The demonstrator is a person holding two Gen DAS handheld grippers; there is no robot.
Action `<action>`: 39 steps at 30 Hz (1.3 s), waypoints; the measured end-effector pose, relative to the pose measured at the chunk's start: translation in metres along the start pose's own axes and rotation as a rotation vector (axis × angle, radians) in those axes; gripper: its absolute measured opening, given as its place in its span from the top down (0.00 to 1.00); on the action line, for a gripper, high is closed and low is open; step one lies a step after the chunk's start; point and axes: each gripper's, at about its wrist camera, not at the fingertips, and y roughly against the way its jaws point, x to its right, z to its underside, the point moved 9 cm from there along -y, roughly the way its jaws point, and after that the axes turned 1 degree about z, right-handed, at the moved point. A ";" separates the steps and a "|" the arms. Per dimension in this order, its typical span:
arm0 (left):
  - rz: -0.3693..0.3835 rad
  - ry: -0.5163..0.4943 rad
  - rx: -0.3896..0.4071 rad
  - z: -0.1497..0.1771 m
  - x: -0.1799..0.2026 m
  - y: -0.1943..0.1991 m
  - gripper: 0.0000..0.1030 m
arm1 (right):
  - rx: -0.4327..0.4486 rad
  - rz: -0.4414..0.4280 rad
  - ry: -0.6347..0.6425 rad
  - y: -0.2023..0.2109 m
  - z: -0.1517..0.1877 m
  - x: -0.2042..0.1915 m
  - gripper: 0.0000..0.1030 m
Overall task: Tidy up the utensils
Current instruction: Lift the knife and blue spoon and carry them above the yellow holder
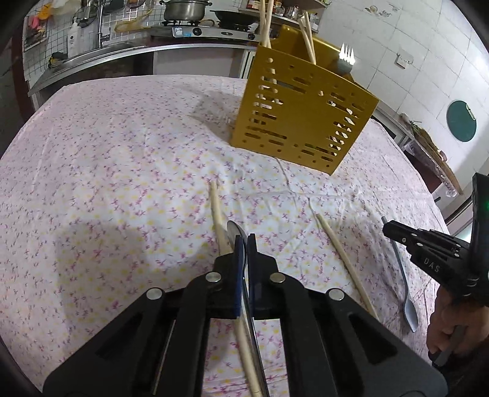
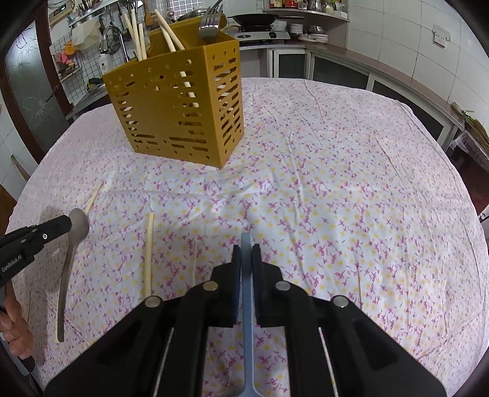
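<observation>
Kitchen counters, a stove [image 1: 211, 30] with a pot [image 1: 185, 9] and a sink [image 1: 101, 50] sit behind a table. Pink and yellow flowers cover the cloth [image 1: 107, 158] on the table.

On the cloth stands a yellow box [image 1: 301, 117] with many holes in its sides. Chopsticks [image 1: 266, 21] and a fork [image 1: 346, 56] stick up out of it.

The left gripper [image 1: 244, 241] is closed tight on a metal spoon [image 1: 237, 233]. The round end of the spoon peeks out past the fingertips. In the right view the spoon hangs down from the gripper, above the cloth, with its handle pointing to the near edge.

The right gripper [image 2: 245, 252] is closed tight on a blue spoon [image 2: 247, 290]. It grips the handle, and the handle tip pokes out between the fingers. In the left view the round end of the blue spoon hangs low, near the hand [image 1: 450, 323].

Two chopsticks lie flat on the cloth, well in front of the box. One stick [image 1: 217, 213] lies under the left gripper. The other stick [image 1: 345, 259] lies between the two grippers. They do not touch each other.
</observation>
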 end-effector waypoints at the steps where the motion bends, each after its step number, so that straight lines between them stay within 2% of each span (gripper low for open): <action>1: 0.002 0.001 -0.003 0.000 -0.001 0.000 0.99 | 0.000 0.004 0.000 0.000 0.000 0.000 0.93; 4: 0.013 0.009 -0.013 0.000 -0.005 -0.001 0.99 | -0.003 0.009 0.000 0.000 -0.001 0.000 0.93; 8: -0.005 -0.027 -0.042 -0.003 -0.003 -0.005 0.98 | -0.005 0.010 0.000 0.000 -0.001 0.001 0.93; 10: -0.006 -0.064 -0.070 -0.005 0.001 -0.009 0.97 | -0.004 0.007 -0.002 -0.001 -0.002 0.000 0.93; 15: -0.011 -0.072 -0.160 0.005 0.000 -0.031 0.96 | 0.001 0.003 -0.003 0.001 -0.003 0.001 0.93; 21: -0.007 -0.058 -0.143 0.001 0.000 -0.033 0.96 | -0.006 0.008 -0.006 -0.001 -0.002 0.007 0.93; 26: 0.020 -0.045 -0.104 -0.015 0.002 -0.024 0.96 | 0.005 -0.011 -0.021 0.002 -0.007 0.008 0.93; 30: 0.021 -0.054 -0.039 -0.030 0.007 -0.009 0.96 | 0.035 -0.025 -0.033 0.013 -0.016 0.011 0.93; 35: 0.019 -0.065 0.082 -0.052 0.014 0.020 0.96 | 0.115 -0.059 -0.053 0.036 -0.032 0.012 0.93; 39: 0.016 -0.079 0.139 -0.065 0.019 0.040 0.96 | 0.183 -0.063 -0.054 0.059 -0.047 0.013 0.93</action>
